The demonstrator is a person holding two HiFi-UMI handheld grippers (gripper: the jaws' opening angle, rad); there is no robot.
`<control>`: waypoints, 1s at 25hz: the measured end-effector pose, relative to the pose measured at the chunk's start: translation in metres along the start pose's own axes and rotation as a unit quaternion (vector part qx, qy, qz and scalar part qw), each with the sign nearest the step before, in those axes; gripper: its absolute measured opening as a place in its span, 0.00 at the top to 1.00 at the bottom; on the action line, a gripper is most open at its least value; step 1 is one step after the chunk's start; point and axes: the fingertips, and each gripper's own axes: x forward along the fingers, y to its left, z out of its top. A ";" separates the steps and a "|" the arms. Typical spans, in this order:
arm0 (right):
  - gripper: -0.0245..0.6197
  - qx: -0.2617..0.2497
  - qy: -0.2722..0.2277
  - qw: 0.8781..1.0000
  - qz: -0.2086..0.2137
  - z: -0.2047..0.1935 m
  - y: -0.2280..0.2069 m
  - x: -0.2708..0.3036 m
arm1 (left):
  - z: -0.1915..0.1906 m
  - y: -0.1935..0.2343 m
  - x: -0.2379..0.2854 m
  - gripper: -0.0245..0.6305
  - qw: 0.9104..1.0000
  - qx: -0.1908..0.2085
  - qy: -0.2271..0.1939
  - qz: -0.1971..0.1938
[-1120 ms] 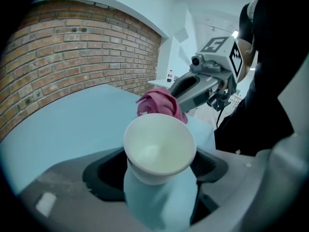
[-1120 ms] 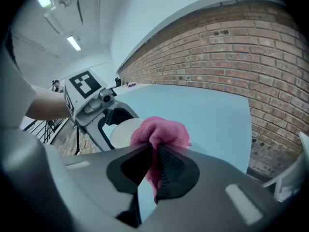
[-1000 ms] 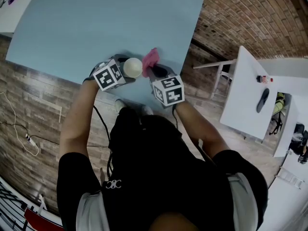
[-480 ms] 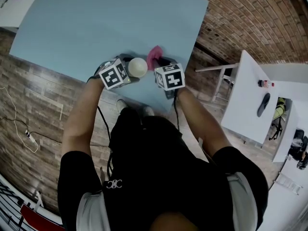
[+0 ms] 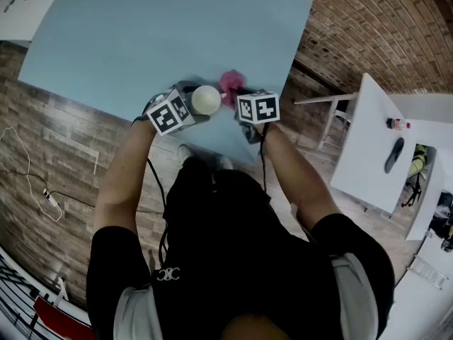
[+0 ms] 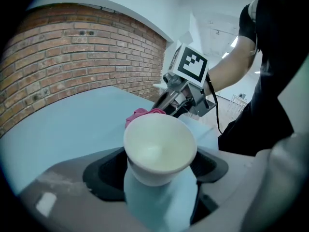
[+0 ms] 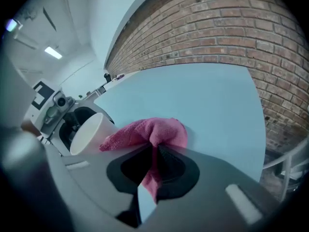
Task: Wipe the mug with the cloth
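Note:
A white mug [image 5: 206,99] is held above the light blue table [image 5: 141,34], tilted with its mouth toward me, and my left gripper [image 6: 159,178] is shut on its lower body. In the left gripper view the mug's [image 6: 159,146] inside looks empty. My right gripper [image 7: 153,163] is shut on a bunched pink cloth [image 7: 149,132], just right of the mug in the head view. One corner of the cloth lies against the mug's outer side [image 7: 89,132]. The pink cloth [image 5: 230,81] shows past the mug's rim.
The blue table's near edge [image 5: 212,151] runs under both grippers, with brick-patterned floor around it. White tables [image 5: 368,147] stand to the right, with a small bottle [image 5: 398,124] and a dark object [image 5: 393,154] on them. Another white surface [image 5: 21,6] is at far left.
My right gripper has moved farther over the table to beside the mug and rolled, still gripping the cloth. The left gripper and the mug have kept still.

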 end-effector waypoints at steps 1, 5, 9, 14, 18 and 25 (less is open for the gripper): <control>0.90 0.009 -0.003 1.000 0.009 -0.001 0.000 0.002 | 0.000 0.000 0.000 0.33 1.000 -0.002 -0.003 0.001; 0.90 0.042 -0.011 0.998 0.042 -0.007 0.001 0.007 | 0.002 0.000 0.000 0.32 1.000 -0.016 -0.021 0.014; 0.90 0.056 0.001 0.997 0.053 -0.011 0.004 0.006 | 0.006 0.001 0.000 0.32 0.995 -0.052 -0.062 0.052; 0.90 -0.001 -0.007 0.999 0.048 -0.022 0.017 0.006 | 0.009 0.004 0.006 0.32 0.988 -0.092 -0.082 0.094; 0.90 -0.013 0.002 0.998 0.053 -0.023 0.019 0.006 | 0.009 0.004 0.007 0.32 0.986 -0.103 -0.076 0.104; 0.91 -0.054 0.010 0.993 0.106 -0.039 0.043 -0.010 | 0.009 0.005 0.008 0.32 0.984 -0.117 -0.071 0.116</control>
